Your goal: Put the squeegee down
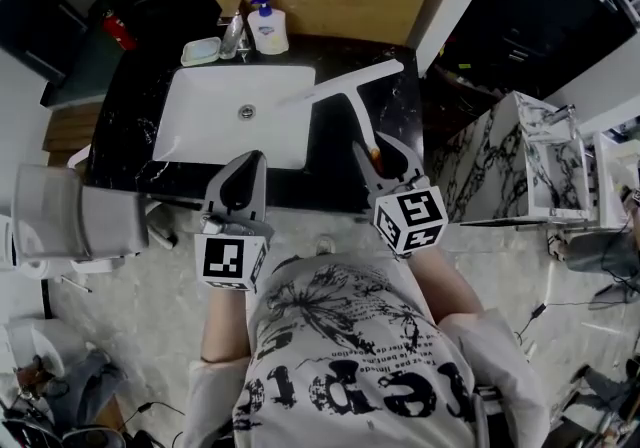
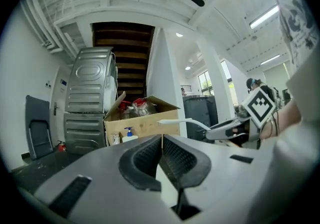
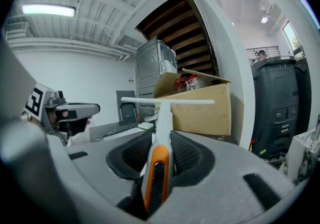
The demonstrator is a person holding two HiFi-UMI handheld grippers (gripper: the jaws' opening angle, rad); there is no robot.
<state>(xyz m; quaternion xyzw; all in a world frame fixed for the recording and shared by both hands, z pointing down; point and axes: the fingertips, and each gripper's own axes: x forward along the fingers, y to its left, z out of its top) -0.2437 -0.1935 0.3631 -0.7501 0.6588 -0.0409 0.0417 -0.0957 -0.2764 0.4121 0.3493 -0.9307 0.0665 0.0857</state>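
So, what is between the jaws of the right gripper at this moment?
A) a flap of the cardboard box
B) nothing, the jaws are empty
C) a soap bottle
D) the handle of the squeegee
D: in the right gripper view, the pads of the right gripper press on both sides of the orange and white handle of the squeegee.

bright ceiling light, fisheye-warped edges

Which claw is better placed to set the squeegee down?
Right: the right claw grips the white, orange-handled squeegee above the black marble counter; the left claw is shut and empty.
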